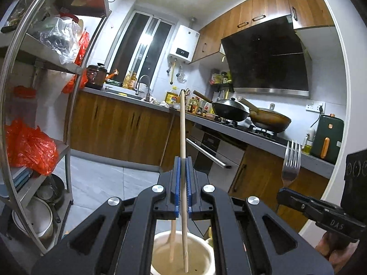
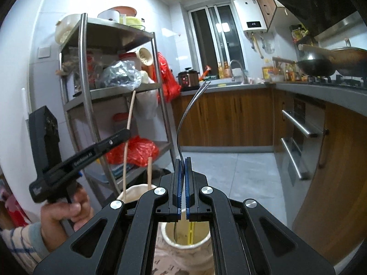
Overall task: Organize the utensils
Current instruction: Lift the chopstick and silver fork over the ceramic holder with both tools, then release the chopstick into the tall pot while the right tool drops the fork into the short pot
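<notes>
My left gripper (image 1: 182, 159) is shut on a long wooden chopstick (image 1: 182, 123) that stands nearly upright. Its lower end reaches into a cream ceramic holder (image 1: 203, 240) below, beside a second chopstick (image 1: 172, 240). My right gripper (image 2: 182, 160) is shut on a steel fork (image 2: 183, 119), seen edge-on with its tines up. The handle end hangs inside another cream holder (image 2: 183, 259) under the jaws. In the right wrist view the left gripper (image 2: 127, 134) holds its chopstick (image 2: 130, 112) over the first holder (image 2: 135, 191). The left wrist view shows the fork (image 1: 291, 162) in the right gripper (image 1: 281, 193).
A steel shelf rack (image 2: 160, 91) with bags and pots stands to the left. Wooden cabinets, a counter (image 1: 229, 130) with two woks (image 1: 231, 110) and oven handles (image 2: 298, 123) line the far side and right. A hand (image 2: 62, 213) holds the left gripper's grip.
</notes>
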`<state>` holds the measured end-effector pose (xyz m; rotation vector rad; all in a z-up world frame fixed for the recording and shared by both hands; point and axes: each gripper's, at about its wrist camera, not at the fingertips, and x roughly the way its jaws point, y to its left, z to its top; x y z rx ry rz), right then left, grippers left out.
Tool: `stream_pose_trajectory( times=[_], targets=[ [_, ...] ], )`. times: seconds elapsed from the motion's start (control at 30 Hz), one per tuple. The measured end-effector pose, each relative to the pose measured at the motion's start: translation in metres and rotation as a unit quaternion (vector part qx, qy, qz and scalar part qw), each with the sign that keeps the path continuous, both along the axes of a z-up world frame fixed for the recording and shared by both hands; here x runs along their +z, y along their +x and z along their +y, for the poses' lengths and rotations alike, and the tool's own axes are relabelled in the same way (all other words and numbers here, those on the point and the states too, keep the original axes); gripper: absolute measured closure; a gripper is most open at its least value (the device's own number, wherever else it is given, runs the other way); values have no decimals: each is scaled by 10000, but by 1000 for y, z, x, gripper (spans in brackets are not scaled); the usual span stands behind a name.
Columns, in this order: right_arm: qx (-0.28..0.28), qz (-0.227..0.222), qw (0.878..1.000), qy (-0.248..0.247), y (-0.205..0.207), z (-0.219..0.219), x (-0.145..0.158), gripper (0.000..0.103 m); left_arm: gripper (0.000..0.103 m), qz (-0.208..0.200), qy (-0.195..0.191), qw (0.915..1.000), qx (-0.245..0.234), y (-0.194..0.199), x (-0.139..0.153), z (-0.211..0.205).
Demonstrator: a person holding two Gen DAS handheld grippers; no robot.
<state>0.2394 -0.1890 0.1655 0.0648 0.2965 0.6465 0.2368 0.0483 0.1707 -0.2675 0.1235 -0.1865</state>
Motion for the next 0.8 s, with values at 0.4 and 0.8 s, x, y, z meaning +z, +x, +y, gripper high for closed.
stream_pose_trajectory(
  times=[0.4,0.8],
  targets=[
    [-33,305,9965,-781,20,34,-44,100,99,-36,489,9984,295,-16,-48,-21],
    [10,613,9889,-1355,20,53,-69,99,99,689,900,9922,515,-6,-57,-22]
  ],
)
